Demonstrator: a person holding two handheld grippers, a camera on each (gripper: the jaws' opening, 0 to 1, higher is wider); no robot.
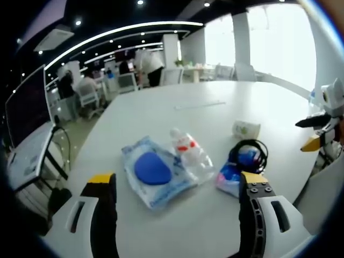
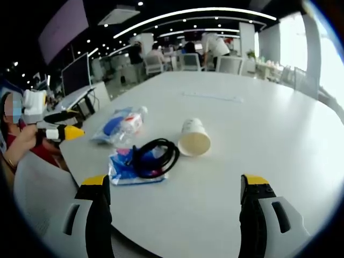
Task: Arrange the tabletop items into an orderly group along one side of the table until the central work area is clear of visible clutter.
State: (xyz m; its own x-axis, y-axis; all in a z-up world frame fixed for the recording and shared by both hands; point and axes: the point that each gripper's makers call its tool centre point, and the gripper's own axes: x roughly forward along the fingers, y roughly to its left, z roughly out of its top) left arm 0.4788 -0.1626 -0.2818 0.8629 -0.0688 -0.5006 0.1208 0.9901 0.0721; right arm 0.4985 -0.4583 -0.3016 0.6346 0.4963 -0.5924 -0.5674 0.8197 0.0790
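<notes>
Well ahead of both wide-open, empty tools [image 1: 177, 185] [image 2: 174, 188], cluttered packets [image 1: 156, 171] and cup [image 2: 193, 138].

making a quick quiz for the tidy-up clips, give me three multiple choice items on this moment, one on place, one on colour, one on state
1. Where does the black cable coil lie?
A. on the blue packet
B. inside the cup
C. on the floor

2. What colour is the round pad in the clear bag?
A. red
B. blue
C. green

3. How is the paper cup lying?
A. upright
B. on its side
C. crushed flat

Answers: 1 A, the coil rests on the packet. 2 B, the pad is blue. 3 B, its open mouth faces the right gripper view.
</notes>
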